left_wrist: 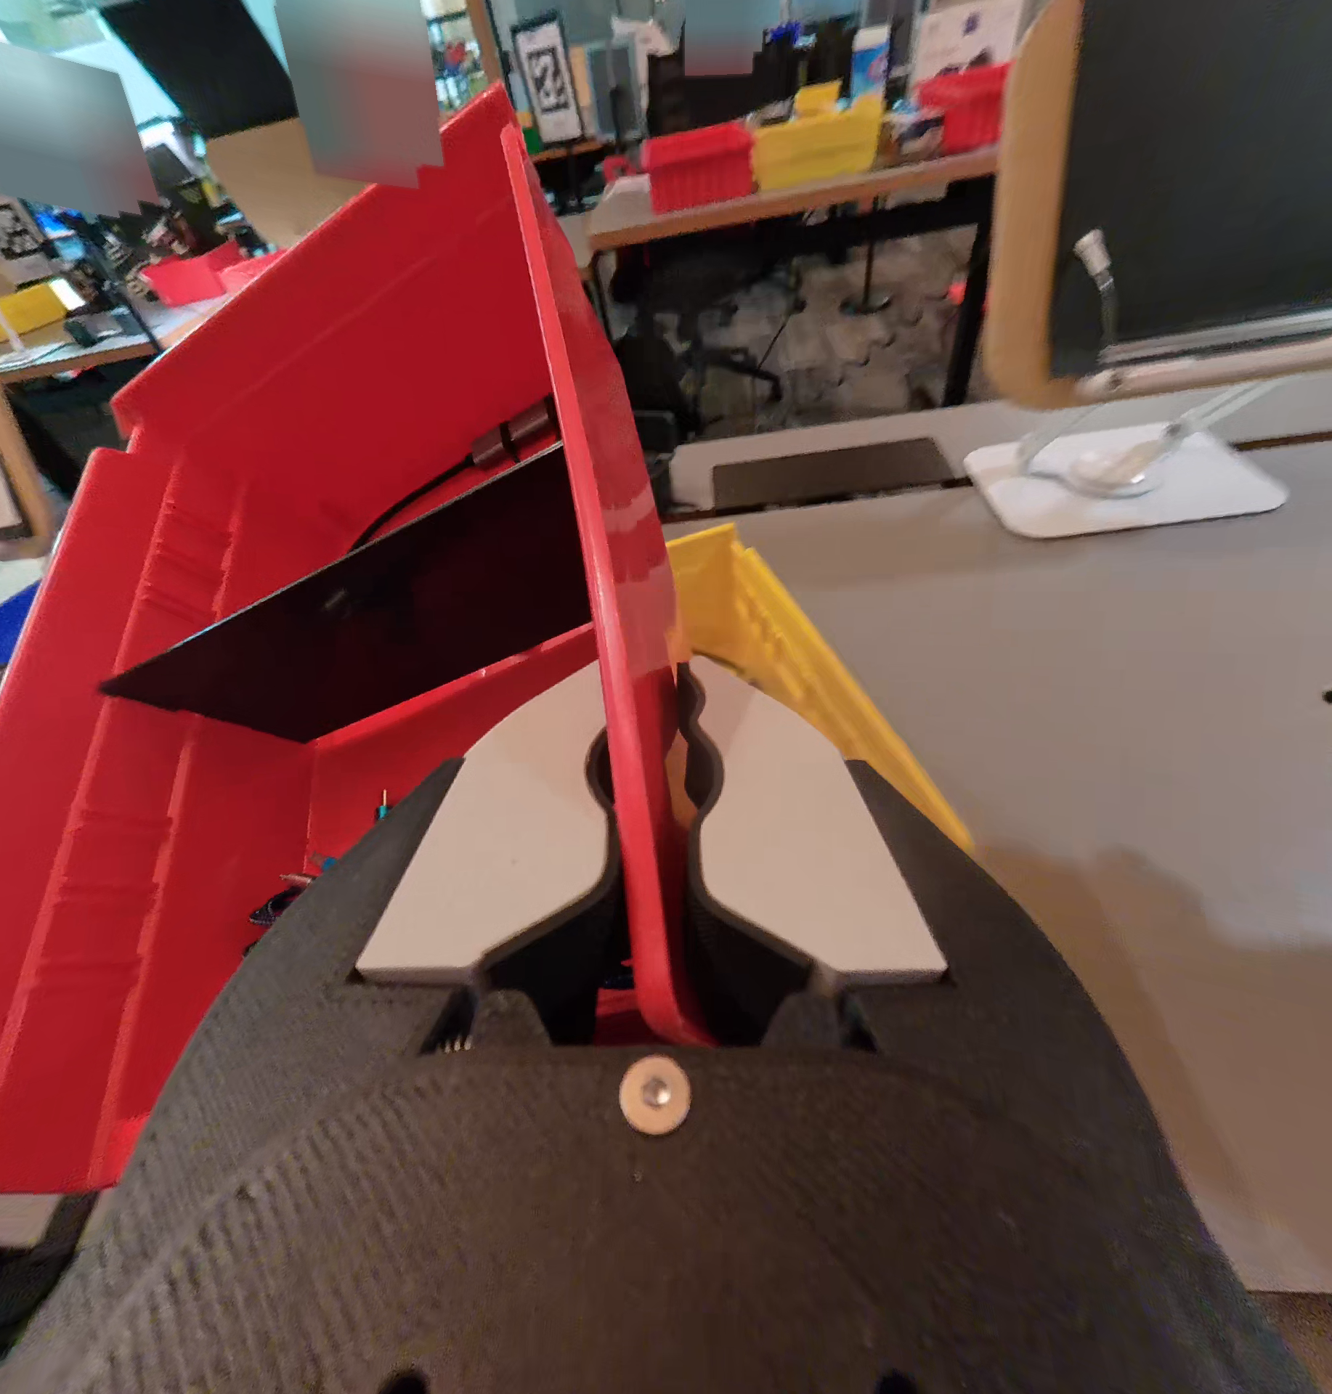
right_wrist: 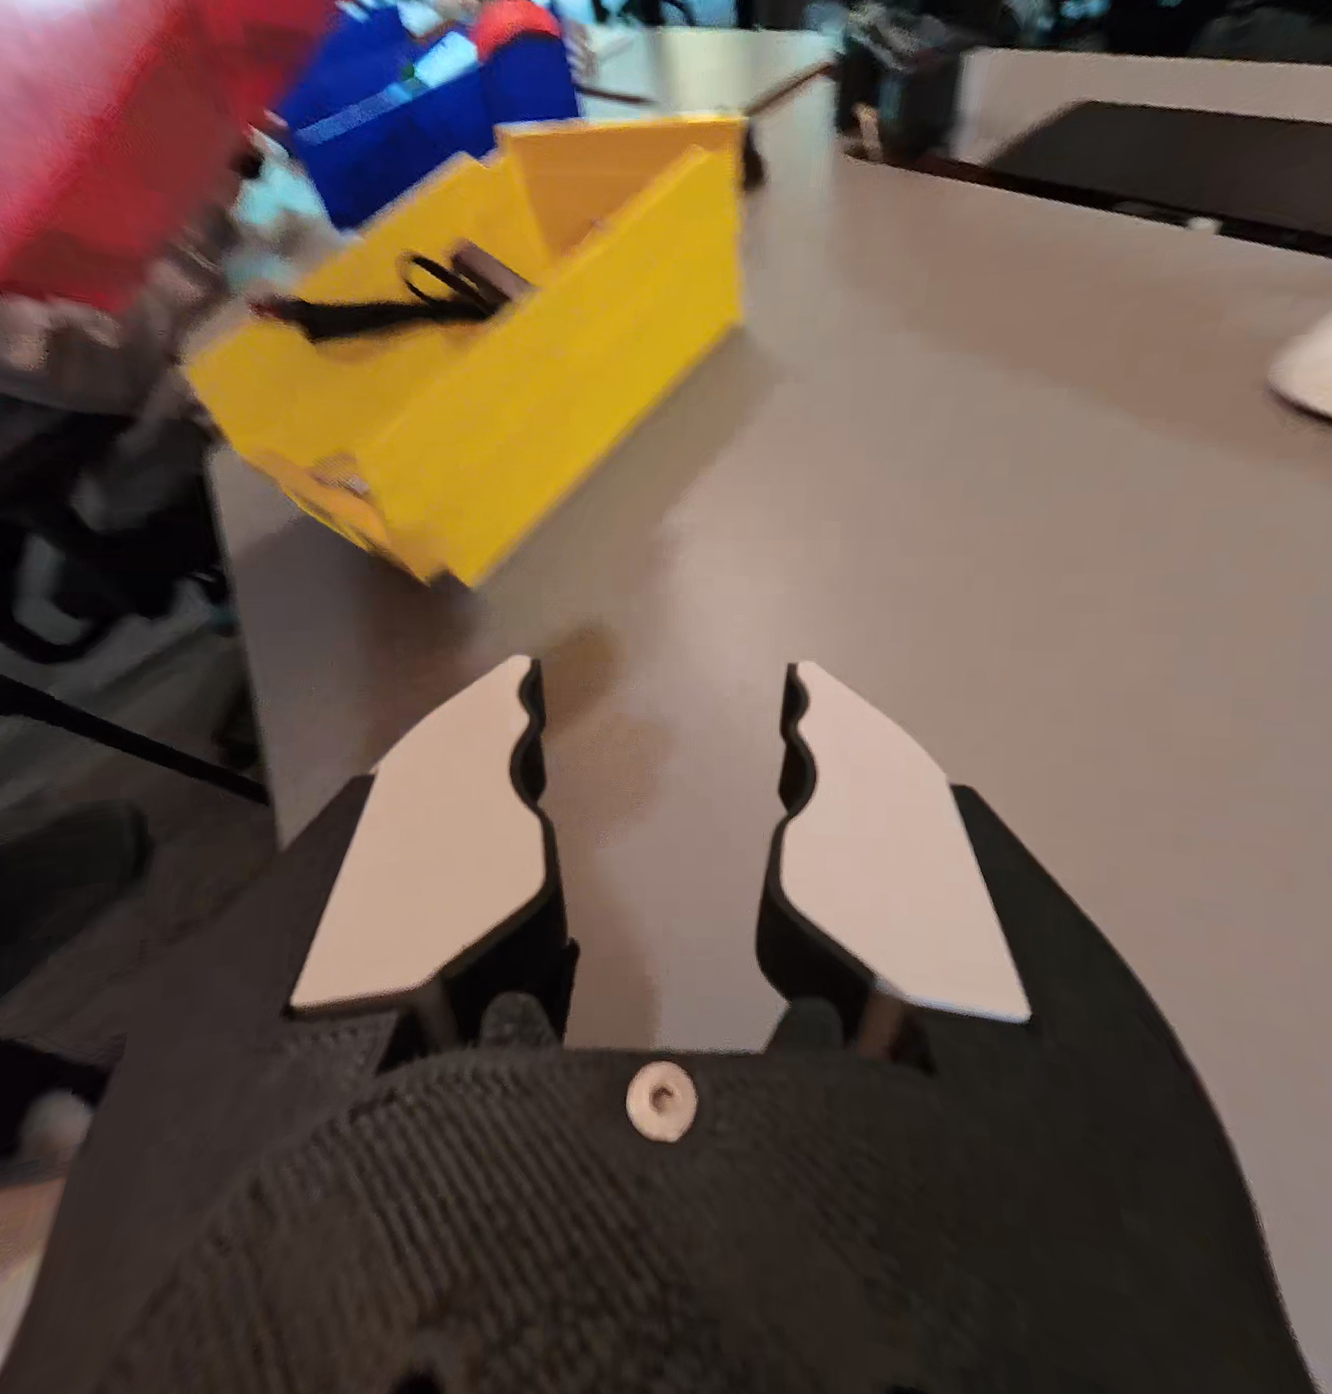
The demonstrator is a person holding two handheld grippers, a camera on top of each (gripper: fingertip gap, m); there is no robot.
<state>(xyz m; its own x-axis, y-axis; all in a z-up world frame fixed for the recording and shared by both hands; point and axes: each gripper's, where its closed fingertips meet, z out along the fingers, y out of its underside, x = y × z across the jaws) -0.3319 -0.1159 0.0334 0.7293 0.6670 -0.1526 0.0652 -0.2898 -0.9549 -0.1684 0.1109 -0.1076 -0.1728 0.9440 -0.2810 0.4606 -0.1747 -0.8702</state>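
Left wrist view: my left gripper (left_wrist: 652, 724) clenches the side wall of a red bin (left_wrist: 331, 468), tilted, black divider (left_wrist: 361, 626) inside. Yellow bin (left_wrist: 768, 641) at 1 o'clock, on the grey table (left_wrist: 1063, 716). Right gripper (right_wrist: 663, 679) released, empty; yellow bin at 11 o'clock, cable (right_wrist: 391, 305) inside.

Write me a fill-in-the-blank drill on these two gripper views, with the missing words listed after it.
1. The left gripper has its jaws shut on a side wall of the tilted ____ plastic bin.
2. The right gripper hangs over the grey table with its jaws ____.
3. The yellow plastic bin stands on the table and holds a coiled ____ cable.

Missing words: red; open; black
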